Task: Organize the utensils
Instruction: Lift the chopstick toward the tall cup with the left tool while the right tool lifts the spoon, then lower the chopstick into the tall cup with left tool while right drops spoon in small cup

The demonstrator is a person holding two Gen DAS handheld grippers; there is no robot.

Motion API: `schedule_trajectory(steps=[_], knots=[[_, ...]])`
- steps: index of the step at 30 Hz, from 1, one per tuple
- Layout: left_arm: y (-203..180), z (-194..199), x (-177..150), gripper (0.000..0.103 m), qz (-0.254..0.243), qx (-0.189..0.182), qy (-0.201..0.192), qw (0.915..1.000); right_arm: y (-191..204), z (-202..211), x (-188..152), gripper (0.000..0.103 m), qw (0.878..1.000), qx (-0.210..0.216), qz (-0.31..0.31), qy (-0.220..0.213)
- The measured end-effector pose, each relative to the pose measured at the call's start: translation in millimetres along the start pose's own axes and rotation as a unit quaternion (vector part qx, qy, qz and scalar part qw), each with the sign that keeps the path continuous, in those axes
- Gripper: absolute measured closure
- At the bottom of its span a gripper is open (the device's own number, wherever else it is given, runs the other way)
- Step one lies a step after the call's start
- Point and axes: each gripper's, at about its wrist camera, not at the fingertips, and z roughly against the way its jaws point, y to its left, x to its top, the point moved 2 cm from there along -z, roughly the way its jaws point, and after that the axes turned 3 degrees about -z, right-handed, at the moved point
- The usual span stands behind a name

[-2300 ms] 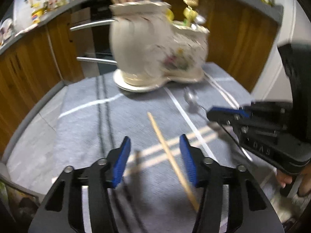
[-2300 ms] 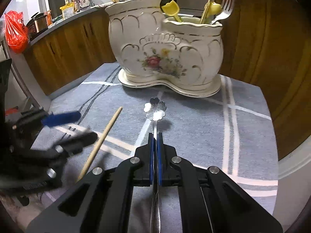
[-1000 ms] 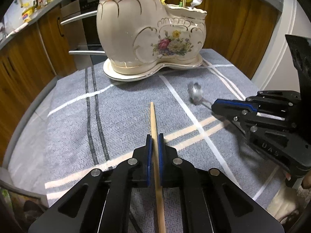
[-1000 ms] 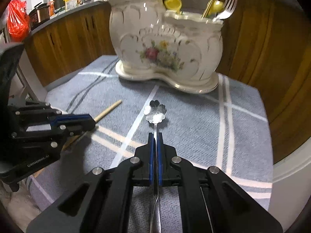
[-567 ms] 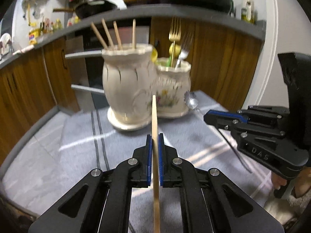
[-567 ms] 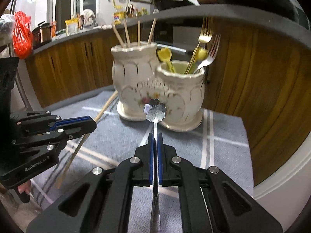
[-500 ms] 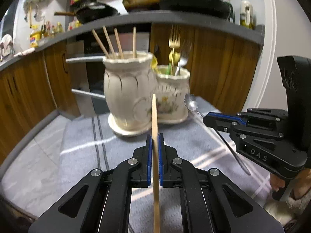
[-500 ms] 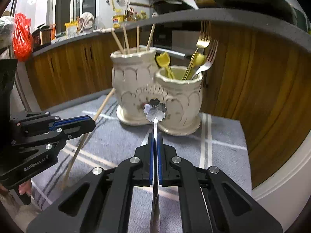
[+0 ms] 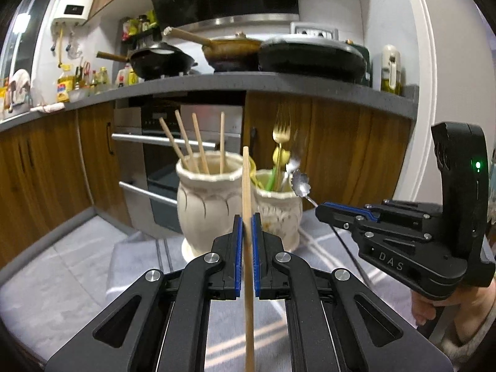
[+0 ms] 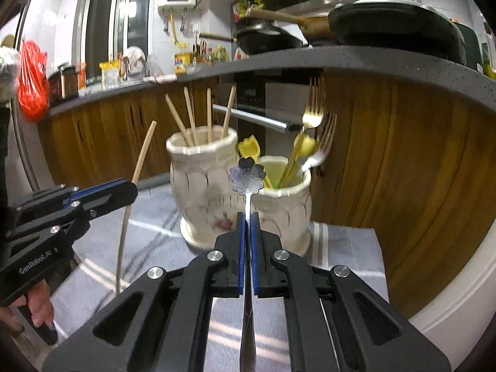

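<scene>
My left gripper [image 9: 245, 221] is shut on a wooden chopstick [image 9: 247, 186] and holds it upright above the grey mat, in front of the ceramic holder [image 9: 210, 204]. The holder's taller pot holds several chopsticks [image 9: 198, 145]; its lower pot [image 9: 279, 207] holds forks and yellow utensils. My right gripper [image 10: 246, 218] is shut on a silver flower-shaped spoon [image 10: 247, 175], raised level with the lower pot's rim [image 10: 283, 190]. The right gripper also shows in the left wrist view [image 9: 322, 210], and the left gripper with the chopstick [image 10: 136, 173] shows in the right wrist view [image 10: 130, 187].
The holder stands on a grey striped mat [image 9: 93, 266] on a small table. Wooden cabinets [image 10: 387, 170], an oven [image 9: 161, 155] and a dark counter with pans [image 9: 235, 49] lie behind. The table's right edge [image 10: 378, 248] is near the holder.
Both grippers have risen off the mat with their utensils, from table level to the height of the holder's rims. The chopstick and spoon now stand lifted in front of the pots.
</scene>
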Motion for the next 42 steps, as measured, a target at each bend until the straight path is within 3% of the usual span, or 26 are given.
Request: schedule_trajectory(steps=[7, 14, 23, 30, 35, 42], knots=[[12, -3, 41, 0.097, 0.016, -0.009, -0.051, 0.9985, -13, 3, 35, 0.1, 0.997, 0.031, -0.023, -0.063], [20, -19, 90, 0.097, 0.019, 0.006, -0.103, 0.9945, -26, -8, 80, 0.1, 0.991, 0.044, -0.031, -0.121], [26, -41, 128, 0.097, 0.022, 0.043, -0.134, 0.9897, -34, -37, 115, 0.1, 0.982, 0.044, -0.058, -0.173], [38, -46, 137, 0.097, 0.044, 0.08, -0.17, 0.9811, -32, -51, 117, 0.1, 0.978, 0.029, -0.057, -0.199], [38, -62, 115, 0.097, 0.028, 0.092, -0.145, 0.9847, -35, -67, 100, 0.1, 0.982, 0.014, -0.054, -0.18], [35, -60, 81, 0.097, 0.025, 0.08, -0.114, 0.99, -37, -68, 76, 0.1, 0.988, -0.003, -0.055, -0.146]])
